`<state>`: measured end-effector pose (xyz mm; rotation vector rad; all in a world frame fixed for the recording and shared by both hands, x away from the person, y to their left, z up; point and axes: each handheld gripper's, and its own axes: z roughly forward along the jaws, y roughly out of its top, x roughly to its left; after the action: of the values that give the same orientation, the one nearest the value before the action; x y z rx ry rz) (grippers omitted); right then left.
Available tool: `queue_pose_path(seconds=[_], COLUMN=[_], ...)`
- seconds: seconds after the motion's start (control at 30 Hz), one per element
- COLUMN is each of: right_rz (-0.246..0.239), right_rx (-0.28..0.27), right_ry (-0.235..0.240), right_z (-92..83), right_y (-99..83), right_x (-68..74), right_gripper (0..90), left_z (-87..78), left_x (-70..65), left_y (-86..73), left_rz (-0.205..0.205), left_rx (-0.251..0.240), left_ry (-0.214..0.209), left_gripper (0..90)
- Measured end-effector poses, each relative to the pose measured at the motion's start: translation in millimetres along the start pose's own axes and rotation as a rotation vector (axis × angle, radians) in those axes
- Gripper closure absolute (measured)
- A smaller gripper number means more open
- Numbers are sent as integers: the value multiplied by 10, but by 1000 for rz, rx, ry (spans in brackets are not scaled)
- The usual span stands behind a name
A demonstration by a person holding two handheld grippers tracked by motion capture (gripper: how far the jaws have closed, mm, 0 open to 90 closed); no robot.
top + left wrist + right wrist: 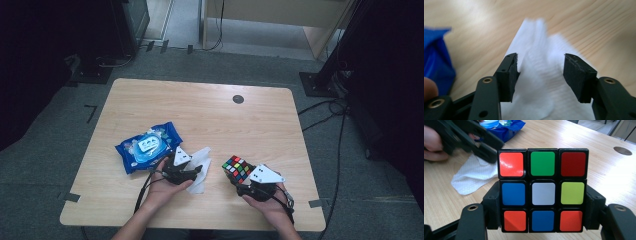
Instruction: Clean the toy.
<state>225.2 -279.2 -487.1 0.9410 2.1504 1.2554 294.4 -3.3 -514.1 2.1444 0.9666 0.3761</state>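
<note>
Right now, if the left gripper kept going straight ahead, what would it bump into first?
Probably the white wipe. The left gripper has its jaws open around it, not pinching. Past the wipe there is just bare table, as far as the left gripper view shows.

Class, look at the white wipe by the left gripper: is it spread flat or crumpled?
Crumpled. The white wipe rises in a creased ridge between the left gripper's open jaws, and it lies bunched unevenly on the table.

No lettering can be read anywhere. The blue wipes pack (149, 146) carries a pale label on its top, but its print is too small and blurred to make out, and the cube (543, 189) bears plain coloured stickers.
</note>
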Motion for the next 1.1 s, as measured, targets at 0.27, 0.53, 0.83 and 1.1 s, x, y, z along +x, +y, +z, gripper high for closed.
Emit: queue_pose_path(seconds=[0.27,0.53,0.83,1.1], right_rz=[-6,-51,-93,-96], right_rx=[4,-1,12,-24], right_ry=[14,62,99,73], right_z=[6,61,136,85], right_y=[3,59,136,143], right_x=[54,284,555,519], right_gripper=[344,344,344,344], left_z=[-14,-602,-642,-562], left_x=[5,-215,-508,-294], left_y=[-21,216,268,228], left_rz=[-1,-15,55,-72], left_rx=[7,-332,-331,-296], left_ry=[-44,-340,-481,-416], left_gripper=[896,900,893,894])
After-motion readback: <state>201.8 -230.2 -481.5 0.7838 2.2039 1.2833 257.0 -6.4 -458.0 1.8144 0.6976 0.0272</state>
